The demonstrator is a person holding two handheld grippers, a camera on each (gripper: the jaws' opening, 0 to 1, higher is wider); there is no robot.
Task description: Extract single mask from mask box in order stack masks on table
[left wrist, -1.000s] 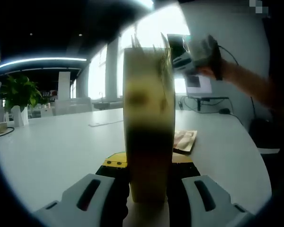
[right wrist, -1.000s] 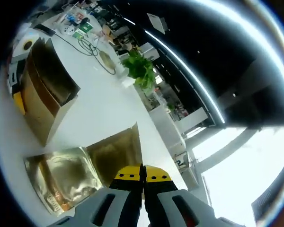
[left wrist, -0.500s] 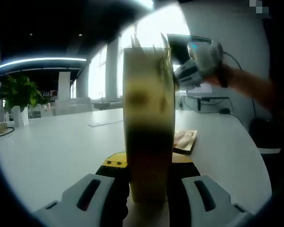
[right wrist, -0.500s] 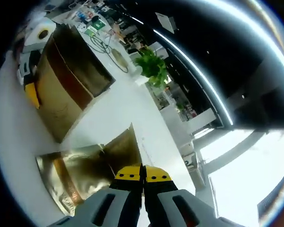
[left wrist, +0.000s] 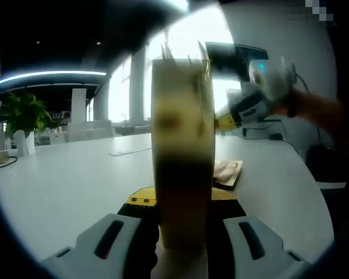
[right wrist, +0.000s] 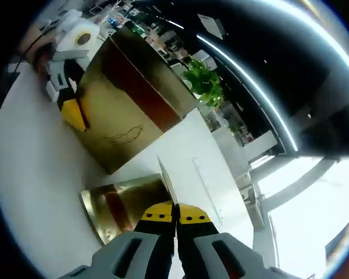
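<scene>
the long white desk (left wrist: 70,174) carries everything here. on it stands the tall gold cardboard mask box (left wrist: 182,151), upright, seen edge-on in the left gripper view; in the right gripper view the same gold box (right wrist: 125,107) shows its broad side, with a faint feather-like drawing on it. the left hand-held gripper (left wrist: 182,229) has its yellow-tipped jaws clamped on the lower part of the box, one jaw on each side of it; the same gripper (right wrist: 67,96) appears in the right gripper view pressed against the far side of the box, with a person's hand behind it.

beside the box, flat on the desk, lie shiny gold foil mask packets (right wrist: 125,200); in the left gripper view one such packet (left wrist: 227,172) lies on the desk just right of the box.

the right hand-held gripper (right wrist: 175,218) has its yellow-tipped jaws together, and a thin pale sheet edge, which looks like a single mask packet (right wrist: 164,177), rises from between them above the flat packets. in the left gripper view this gripper (left wrist: 244,113) hangs above the desk just right of the box's upper part, held by a person's hand.

a green potted plant (left wrist: 22,119) in a white pot stands on the desk well left of the box.
</scene>
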